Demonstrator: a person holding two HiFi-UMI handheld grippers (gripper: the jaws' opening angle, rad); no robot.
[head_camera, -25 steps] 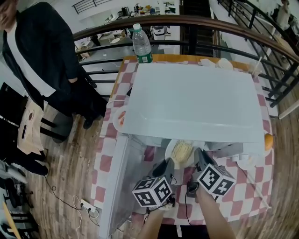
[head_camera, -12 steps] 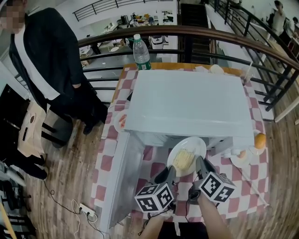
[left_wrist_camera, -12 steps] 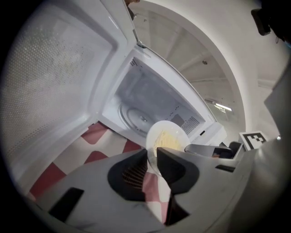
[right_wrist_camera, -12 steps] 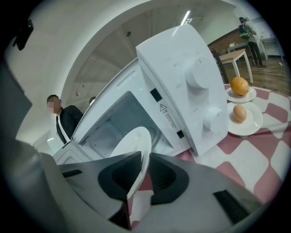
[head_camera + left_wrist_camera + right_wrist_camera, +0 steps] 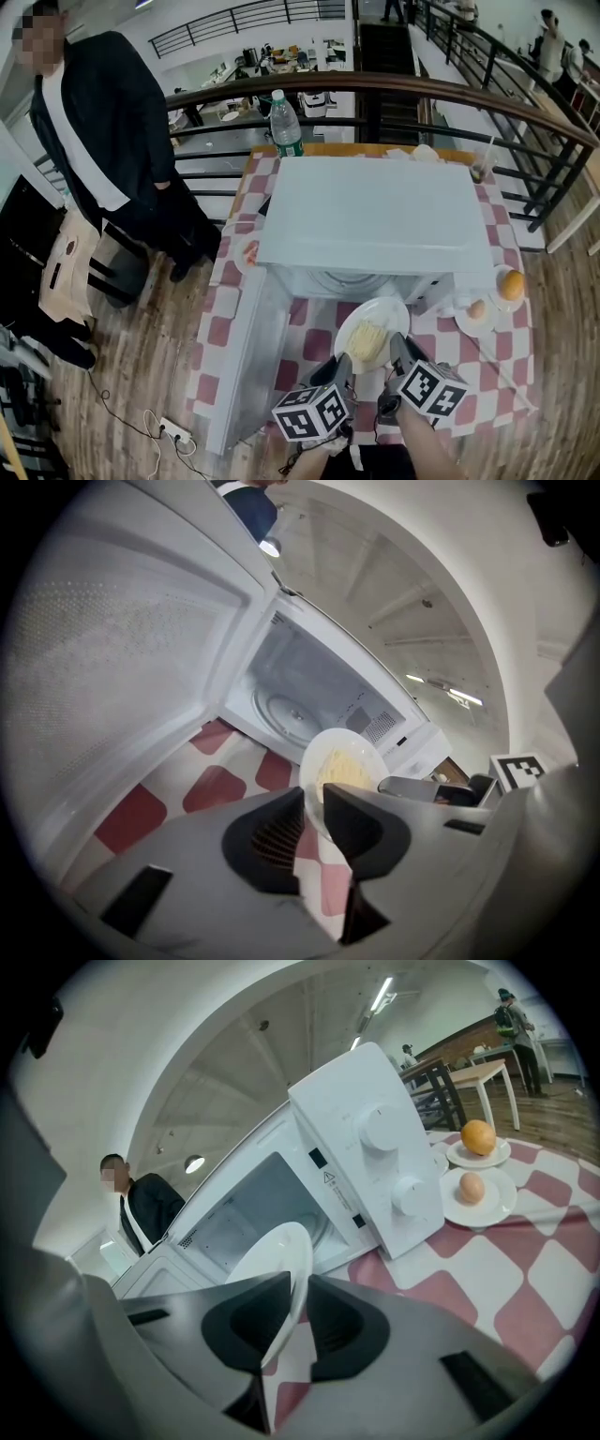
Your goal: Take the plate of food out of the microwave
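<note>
My left tongs (image 5: 314,803) pinch the near left rim of the plate (image 5: 380,319), and my right tongs (image 5: 298,1288) pinch its near right rim. The plate sits just ahead of both pairs' tips, outside the open microwave (image 5: 375,216) and over the checked bench (image 5: 220,328). Pale noodles (image 5: 366,339) are heaped on it. The microwave door (image 5: 239,366) stands swung out to the left of the left tongs. Off to the right of the right tongs, an egg (image 5: 477,309) and an orange (image 5: 511,284) rest on small saucers.
</note>
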